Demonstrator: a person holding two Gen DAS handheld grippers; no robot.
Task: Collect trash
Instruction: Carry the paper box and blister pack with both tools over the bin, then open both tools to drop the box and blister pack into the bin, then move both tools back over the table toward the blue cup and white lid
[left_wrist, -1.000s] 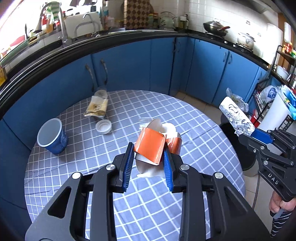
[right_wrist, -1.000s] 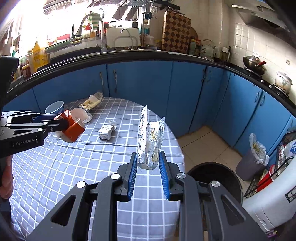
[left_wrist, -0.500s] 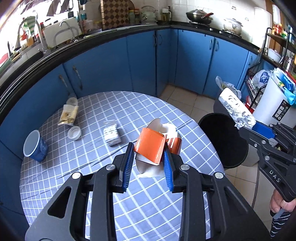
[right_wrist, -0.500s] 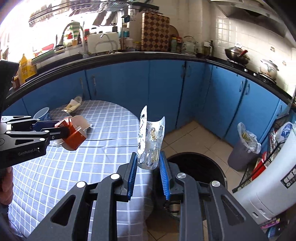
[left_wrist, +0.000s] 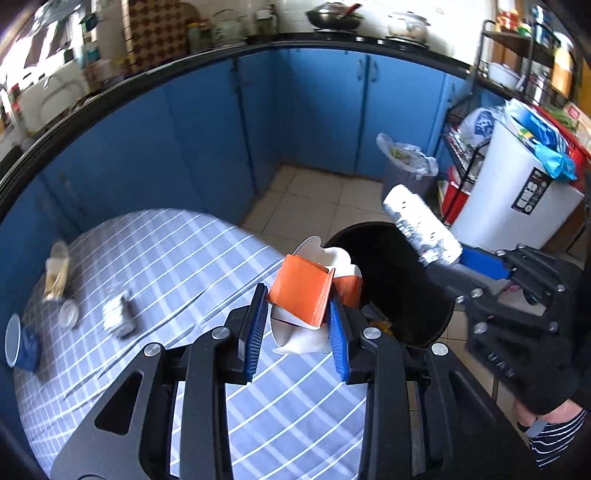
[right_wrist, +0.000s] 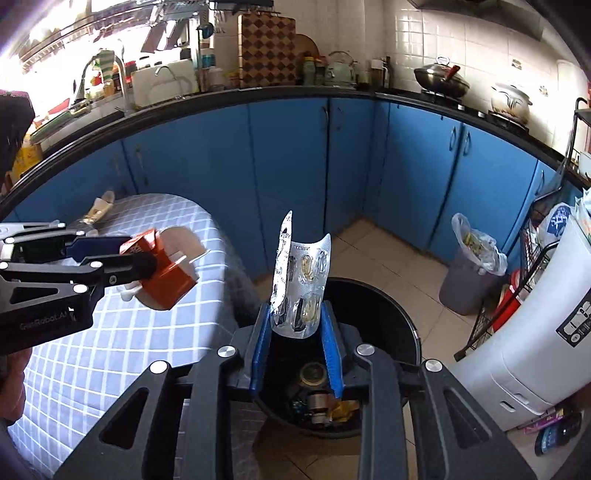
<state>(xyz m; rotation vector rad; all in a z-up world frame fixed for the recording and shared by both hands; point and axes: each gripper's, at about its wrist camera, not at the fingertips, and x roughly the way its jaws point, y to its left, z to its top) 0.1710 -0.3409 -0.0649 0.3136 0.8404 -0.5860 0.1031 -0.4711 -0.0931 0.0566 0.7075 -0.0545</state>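
Silver foil blister pack (right_wrist: 299, 280) stood upright in the closed right gripper (right_wrist: 295, 339), directly over the round black bin (right_wrist: 402, 328); left gripper (left_wrist: 297, 314) clamped an orange-and-white carton (left_wrist: 301, 291) at the surface's edge beside it.

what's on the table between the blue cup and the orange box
In the left wrist view, a small lid and a crumpled silver packet lie between the blue cup and the orange box.
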